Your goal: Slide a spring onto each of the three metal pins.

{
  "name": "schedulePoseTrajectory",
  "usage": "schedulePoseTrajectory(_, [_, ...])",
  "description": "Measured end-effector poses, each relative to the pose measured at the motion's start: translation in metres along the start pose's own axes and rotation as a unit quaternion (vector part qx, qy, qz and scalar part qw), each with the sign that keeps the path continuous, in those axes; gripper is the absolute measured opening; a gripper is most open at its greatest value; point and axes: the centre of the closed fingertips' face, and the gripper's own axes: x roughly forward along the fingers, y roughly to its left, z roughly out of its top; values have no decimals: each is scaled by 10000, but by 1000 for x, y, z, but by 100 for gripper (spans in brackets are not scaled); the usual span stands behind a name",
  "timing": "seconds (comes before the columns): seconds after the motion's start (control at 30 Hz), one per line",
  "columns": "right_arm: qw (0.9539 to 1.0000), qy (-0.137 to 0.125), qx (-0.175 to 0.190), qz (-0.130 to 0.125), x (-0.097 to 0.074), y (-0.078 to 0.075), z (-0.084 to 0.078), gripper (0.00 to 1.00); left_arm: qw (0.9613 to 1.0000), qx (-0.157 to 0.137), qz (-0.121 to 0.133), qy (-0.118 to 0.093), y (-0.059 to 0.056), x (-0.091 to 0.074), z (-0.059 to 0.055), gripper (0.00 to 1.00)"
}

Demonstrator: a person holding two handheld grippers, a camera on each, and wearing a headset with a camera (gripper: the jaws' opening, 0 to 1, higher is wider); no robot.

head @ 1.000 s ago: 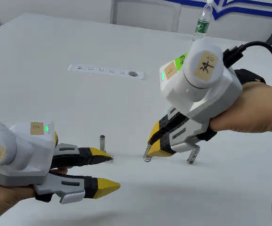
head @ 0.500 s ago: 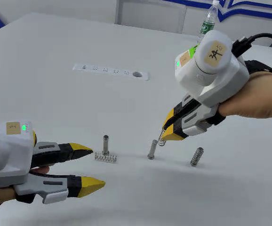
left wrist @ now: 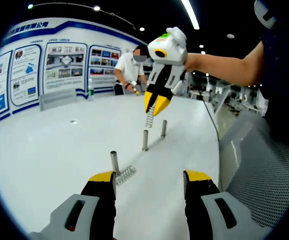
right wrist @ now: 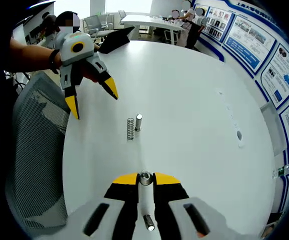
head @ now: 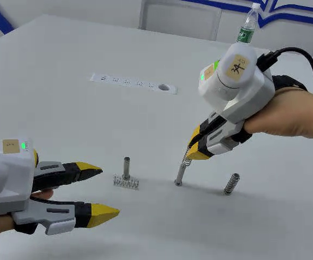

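White surface [head: 64, 119] carrying three upright pins. The right gripper [head: 191, 156] is seen with fingers closed on a spring [head: 186, 158], held just over the middle pin [head: 180, 175]. The left gripper [head: 109, 192] is held with fingers spread, empty. A loose spring [head: 126, 182] lies beside the left pin [head: 126, 167]. The right pin [head: 231, 184] is already sleeved. The light, easily crushed coils are judged best pinched gently at mid-length.
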Motion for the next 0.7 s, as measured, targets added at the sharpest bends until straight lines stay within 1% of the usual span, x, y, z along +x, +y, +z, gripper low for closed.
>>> schedulePoseTrajectory(0.47, [9999, 104, 52, 15, 10, -2, -6, 12, 10000, -25, 56, 15, 3, -1, -2, 59])
schedulePoseTrajectory(0.7, [9999, 89, 92, 37, 11, -1, -5, 12, 10000, -33, 62, 12, 4, -1, -1, 60])
